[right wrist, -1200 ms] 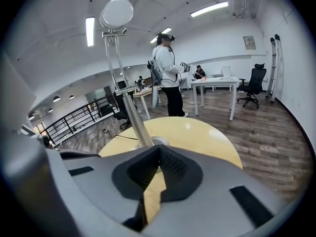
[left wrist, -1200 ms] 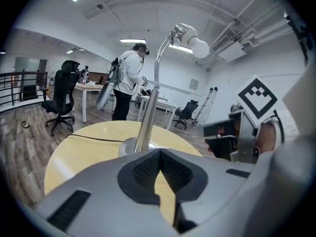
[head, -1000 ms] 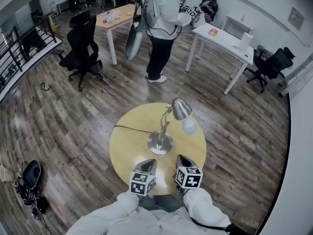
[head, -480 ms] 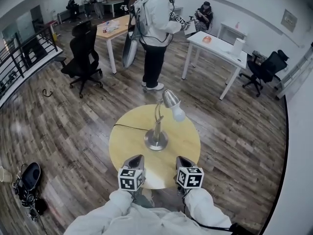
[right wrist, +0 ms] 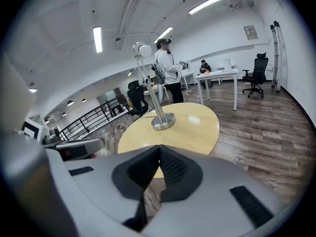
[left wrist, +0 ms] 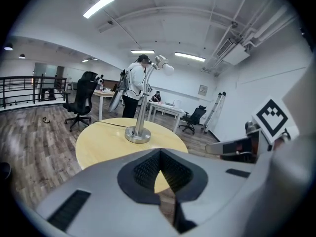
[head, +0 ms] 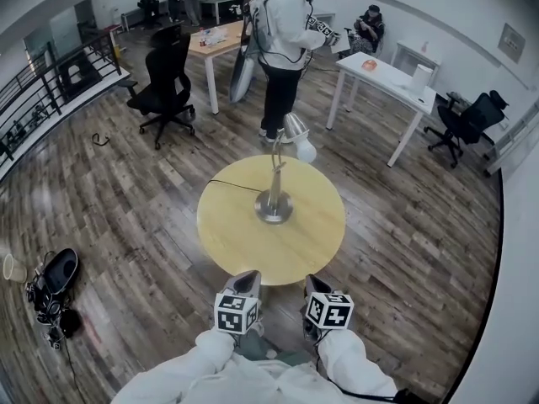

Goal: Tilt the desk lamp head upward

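Note:
A silver desk lamp point(head: 276, 194) stands on a round yellow table point(head: 244, 242), its base near the table's middle and its head with a white bulb point(head: 304, 150) tipped toward the far side. The lamp point(left wrist: 140, 116) also shows in the left gripper view, and the lamp point(right wrist: 157, 107) in the right gripper view. My left gripper point(head: 247, 281) and right gripper point(head: 312, 286) hang side by side just off the table's near edge, well short of the lamp. Both are shut with nothing between the jaws.
A black cable point(head: 234, 186) runs from the lamp off the table's left side. A person in white point(head: 285, 49) stands beyond the table. A black office chair point(head: 164, 87) and desks point(head: 389, 78) stand farther off. A bag point(head: 50, 289) lies on the floor at left.
Both grippers have drawn back from over the table to just off its near edge. The lamp now sits farther from them, and the view has shifted backward.

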The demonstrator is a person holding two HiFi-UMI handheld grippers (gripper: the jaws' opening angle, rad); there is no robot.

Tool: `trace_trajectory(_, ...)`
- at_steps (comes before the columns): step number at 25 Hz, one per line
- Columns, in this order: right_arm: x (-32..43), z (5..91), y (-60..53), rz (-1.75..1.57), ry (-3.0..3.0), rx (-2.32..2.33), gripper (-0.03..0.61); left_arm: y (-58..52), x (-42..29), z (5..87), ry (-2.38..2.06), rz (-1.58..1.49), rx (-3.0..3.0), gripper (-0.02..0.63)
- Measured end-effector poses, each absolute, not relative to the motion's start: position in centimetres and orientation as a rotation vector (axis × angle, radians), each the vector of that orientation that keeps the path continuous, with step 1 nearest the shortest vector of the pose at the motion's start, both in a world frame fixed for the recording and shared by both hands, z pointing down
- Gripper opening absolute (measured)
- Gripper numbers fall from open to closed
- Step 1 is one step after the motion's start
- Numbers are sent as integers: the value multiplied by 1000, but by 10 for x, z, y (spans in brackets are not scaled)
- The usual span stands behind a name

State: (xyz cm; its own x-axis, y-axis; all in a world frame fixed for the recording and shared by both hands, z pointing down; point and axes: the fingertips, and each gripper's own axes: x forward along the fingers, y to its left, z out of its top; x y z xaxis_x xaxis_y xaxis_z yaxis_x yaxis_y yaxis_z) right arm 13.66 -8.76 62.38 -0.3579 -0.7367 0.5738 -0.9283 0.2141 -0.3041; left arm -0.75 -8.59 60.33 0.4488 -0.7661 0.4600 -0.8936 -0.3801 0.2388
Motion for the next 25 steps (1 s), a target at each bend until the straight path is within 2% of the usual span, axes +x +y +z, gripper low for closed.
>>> trace_trajectory(11, 137, 602, -2, 880, -2214, 1627, 13, 1, -5, 579, -1424, 350, 2275, -2)
trace_trajectory(25, 90, 565, -5, 652, -2236, 1695, 12, 17, -27, 567, -1377, 322, 2305, -2)
